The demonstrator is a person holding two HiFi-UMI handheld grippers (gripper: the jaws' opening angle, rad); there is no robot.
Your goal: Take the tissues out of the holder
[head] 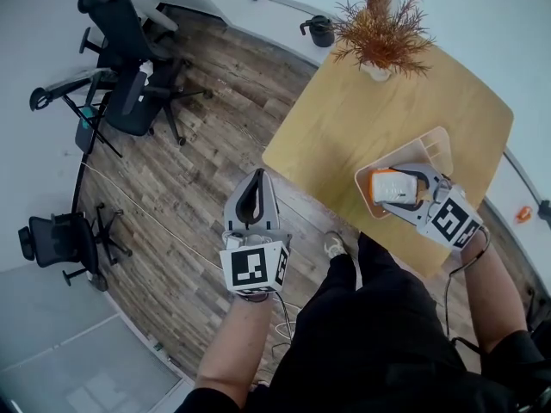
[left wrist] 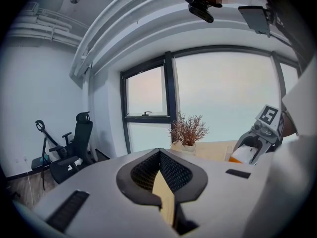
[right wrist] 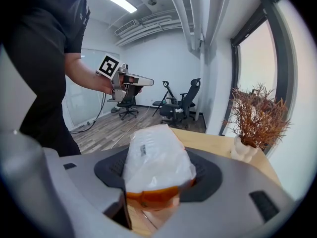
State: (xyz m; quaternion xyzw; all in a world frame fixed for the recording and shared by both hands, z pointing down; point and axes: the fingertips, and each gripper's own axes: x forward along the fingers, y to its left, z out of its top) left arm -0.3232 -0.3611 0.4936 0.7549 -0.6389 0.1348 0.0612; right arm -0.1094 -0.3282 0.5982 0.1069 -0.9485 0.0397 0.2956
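Observation:
A white and orange tissue pack lies in a translucent white holder near the front right of the wooden table. My right gripper reaches into the holder from the right, its jaws shut on the pack. In the right gripper view the pack fills the gap between the dark pads, wedged and bulging upward. My left gripper hangs over the floor, left of the table, with its jaws shut and nothing in them. Its own view shows the left gripper's tips meeting.
A dried orange plant in a pale vase stands at the table's far edge. A black kettle sits on the floor beyond it. Black office chairs stand to the far left on the wood floor.

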